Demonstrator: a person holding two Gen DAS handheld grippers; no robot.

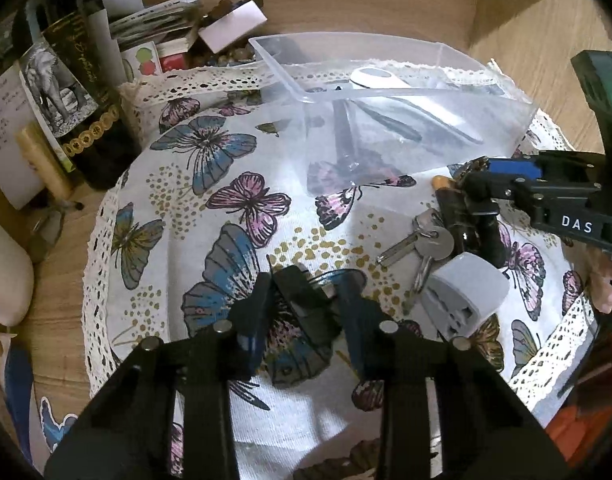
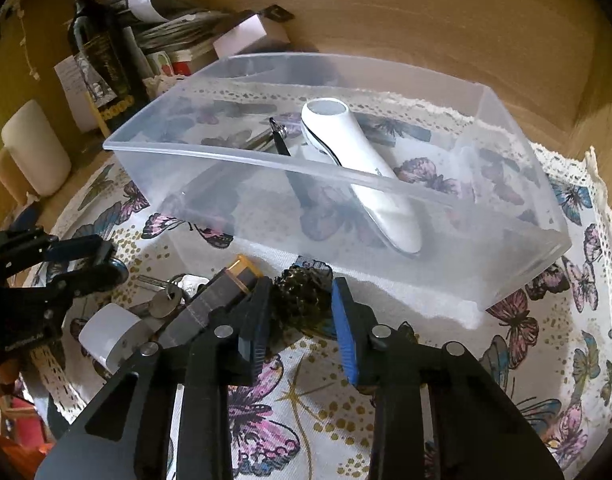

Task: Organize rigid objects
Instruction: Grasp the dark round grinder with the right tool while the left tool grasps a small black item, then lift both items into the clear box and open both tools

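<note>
Left gripper (image 1: 306,292) fingers clamp a small black block above the butterfly-print cloth (image 1: 234,216), while right gripper (image 2: 302,300) fingers bracket, half-open, a dark spiky pinecone-like object (image 2: 302,296) just near of the clear plastic bin (image 2: 266,168) holding a white handheld device (image 2: 354,160).

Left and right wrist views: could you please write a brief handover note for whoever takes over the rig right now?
Left gripper: shut on a small black object.
Right gripper: open, fingers either side of the pine cone, beside the clear bin.
Done: white device and metal clipper lie in the bin.
Left: keys, grey adapter and black block, all on the cloth.
</note>
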